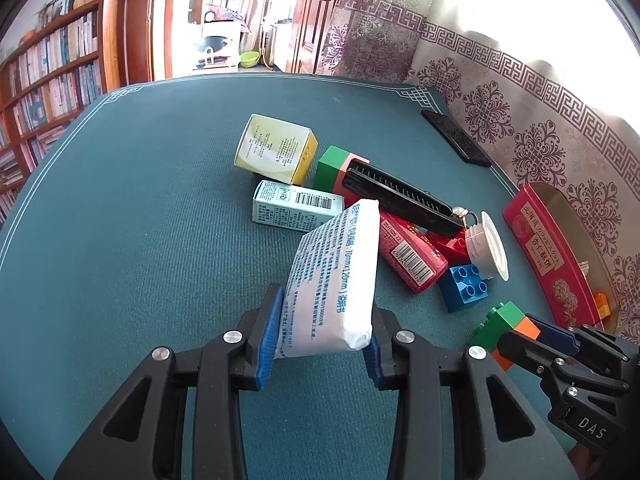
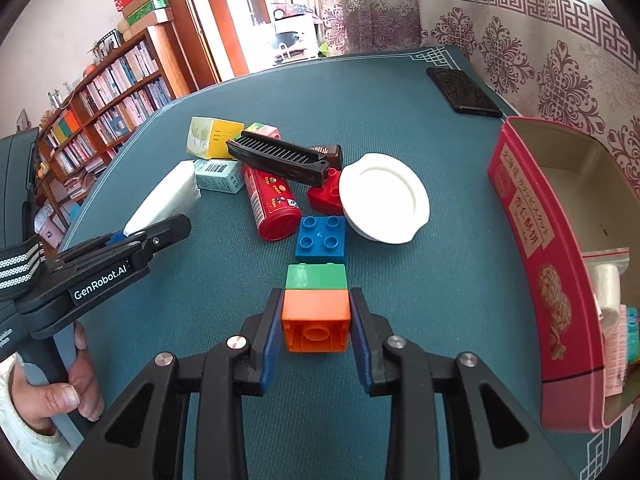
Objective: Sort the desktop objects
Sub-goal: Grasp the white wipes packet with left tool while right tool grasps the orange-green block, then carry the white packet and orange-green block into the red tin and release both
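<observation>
Both tongs pinch: left tongs point(image 1: 324, 344) white packet point(image 1: 336, 280), right tongs point(image 2: 316, 336) half-hiding orange-green block point(image 2: 316, 308).

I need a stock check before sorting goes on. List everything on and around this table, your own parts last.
white packet: 1, white with blue print, held in left gripper
orange-and-green brick stack: 1, held in right gripper
blue brick: 1, blue, centre of the mat
red brick: 1, red, beside the white lid
white lid: 1, white, right of the pile
red can: 1, red, lying under the comb
comb: 1, black, on top of the pile
yellow box: 1, far side of the pile
pale blue box: 1, near the yellow box
green-and-pink block: 1, behind the comb
phone: 1, black, far right
red tin: 1, open, right edge
left gripper: 1, black, blue pads
right gripper: 1, black, blue pads
hand: 1, on the left gripper's handle
</observation>
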Available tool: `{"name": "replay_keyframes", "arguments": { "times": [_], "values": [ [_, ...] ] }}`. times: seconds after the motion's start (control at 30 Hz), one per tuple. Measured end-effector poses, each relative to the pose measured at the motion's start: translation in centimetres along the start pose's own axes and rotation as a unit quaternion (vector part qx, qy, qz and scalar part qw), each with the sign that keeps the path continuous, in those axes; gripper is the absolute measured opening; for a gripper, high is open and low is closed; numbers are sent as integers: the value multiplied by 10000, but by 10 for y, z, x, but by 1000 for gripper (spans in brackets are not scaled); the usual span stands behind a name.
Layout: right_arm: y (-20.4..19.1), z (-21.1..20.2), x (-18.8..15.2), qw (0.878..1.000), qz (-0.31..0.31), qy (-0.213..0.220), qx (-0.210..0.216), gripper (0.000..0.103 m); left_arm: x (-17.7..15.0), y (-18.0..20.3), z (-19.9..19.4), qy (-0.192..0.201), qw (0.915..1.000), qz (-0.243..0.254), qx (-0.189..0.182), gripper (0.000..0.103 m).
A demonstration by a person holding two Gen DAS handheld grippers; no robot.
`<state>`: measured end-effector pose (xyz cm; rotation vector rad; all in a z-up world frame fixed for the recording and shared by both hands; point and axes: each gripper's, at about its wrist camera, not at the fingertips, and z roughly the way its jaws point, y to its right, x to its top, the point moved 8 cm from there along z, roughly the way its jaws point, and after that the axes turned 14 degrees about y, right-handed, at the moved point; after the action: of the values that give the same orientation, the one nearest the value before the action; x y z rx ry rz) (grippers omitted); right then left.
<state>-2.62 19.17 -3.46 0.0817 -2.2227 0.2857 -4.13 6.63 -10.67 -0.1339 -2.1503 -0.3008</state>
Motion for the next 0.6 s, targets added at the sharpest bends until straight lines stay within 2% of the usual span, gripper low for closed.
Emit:
{"name": "replay_keyframes", "arguments": {
  "times": [0.37,0.6],
  "values": [
    [18,-36,17,9990,173,415,-66,35,-2,48,-14,5,9991,215,-358,39],
    [53,-65,32,9956,410,784,-314,35,1,87,-22,-7,9974,431,-569,39]
  ]
}}
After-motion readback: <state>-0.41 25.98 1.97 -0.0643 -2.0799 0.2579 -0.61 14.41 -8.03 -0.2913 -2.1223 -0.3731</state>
